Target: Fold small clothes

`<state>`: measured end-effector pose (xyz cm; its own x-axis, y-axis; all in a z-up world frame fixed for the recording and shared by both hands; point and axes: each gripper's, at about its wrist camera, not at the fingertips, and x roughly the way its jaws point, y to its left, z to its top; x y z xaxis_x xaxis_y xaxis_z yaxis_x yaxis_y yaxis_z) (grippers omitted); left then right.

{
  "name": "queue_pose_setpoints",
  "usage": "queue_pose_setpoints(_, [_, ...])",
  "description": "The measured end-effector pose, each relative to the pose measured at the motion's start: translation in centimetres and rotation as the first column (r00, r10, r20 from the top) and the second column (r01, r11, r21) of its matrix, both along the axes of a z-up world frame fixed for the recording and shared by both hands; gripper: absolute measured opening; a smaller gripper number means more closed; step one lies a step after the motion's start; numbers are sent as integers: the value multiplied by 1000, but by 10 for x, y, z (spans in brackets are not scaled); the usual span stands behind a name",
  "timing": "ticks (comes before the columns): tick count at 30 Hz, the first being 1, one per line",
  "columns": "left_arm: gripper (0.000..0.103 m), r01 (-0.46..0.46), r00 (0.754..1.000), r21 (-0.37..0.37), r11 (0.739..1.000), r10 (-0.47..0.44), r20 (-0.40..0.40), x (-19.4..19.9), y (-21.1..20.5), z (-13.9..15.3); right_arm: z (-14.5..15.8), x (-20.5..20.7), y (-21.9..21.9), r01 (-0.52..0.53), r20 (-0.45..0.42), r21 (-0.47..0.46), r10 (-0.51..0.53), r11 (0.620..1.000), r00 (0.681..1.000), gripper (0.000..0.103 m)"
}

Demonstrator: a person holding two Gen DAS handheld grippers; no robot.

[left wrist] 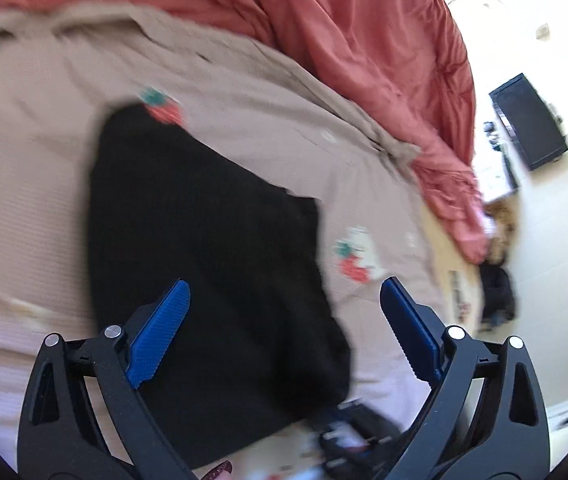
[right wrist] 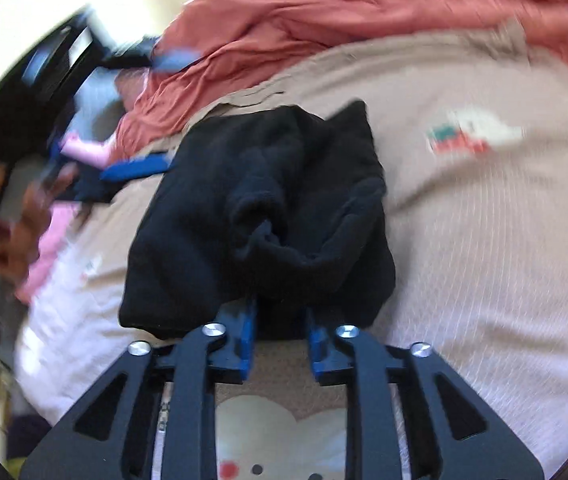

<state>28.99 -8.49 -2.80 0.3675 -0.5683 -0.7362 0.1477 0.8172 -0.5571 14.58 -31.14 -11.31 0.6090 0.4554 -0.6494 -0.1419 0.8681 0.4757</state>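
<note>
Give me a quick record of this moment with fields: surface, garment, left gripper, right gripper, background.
surface: beige blanket with small printed motifs
garment: black garment lying on the blanket, partly folded, bunched near the right gripper
left gripper: left gripper wide open above the garment, nothing between its blue pads
right gripper: right gripper at the garment's near edge, jaws partly apart, fabric between them; whether the pads press on it cannot be told
background: salmon-pink bedding behind the blanket

Your left wrist camera looks steeply down, close over the black garment point(left wrist: 211, 264); your right views it nearer. Both share the beige bedspread point(left wrist: 23, 184).
</note>
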Motion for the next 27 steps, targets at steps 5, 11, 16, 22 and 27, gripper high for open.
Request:
queue_pose_setpoints(5, [89,-60,997,162,985,52,53,-31,43,-2,12,0,-25,60,-60,76,-56,995,997,49])
queue_pose_setpoints(11, [89,-79,997,230,970,73,35,-58,60,-33,70,25,-42,83,59,48,-86,995,995,74])
queue_pose_setpoints(16, [90,-37,999,230,973,39,-7,-67,45,-57,65,111,-28,26,-64,55,-23,998,998,85])
queue_pose_setpoints(22, [90,57,998,309,949,-55,-13,-72,24,-65,29,175,-12,38,-212,-60,-50,997,976,91])
queue_pose_setpoints(27, [90,79,997,332,940,-82,-2,-72,16,-64,20,187,7,-12,-244,-25,6,1000,970,34])
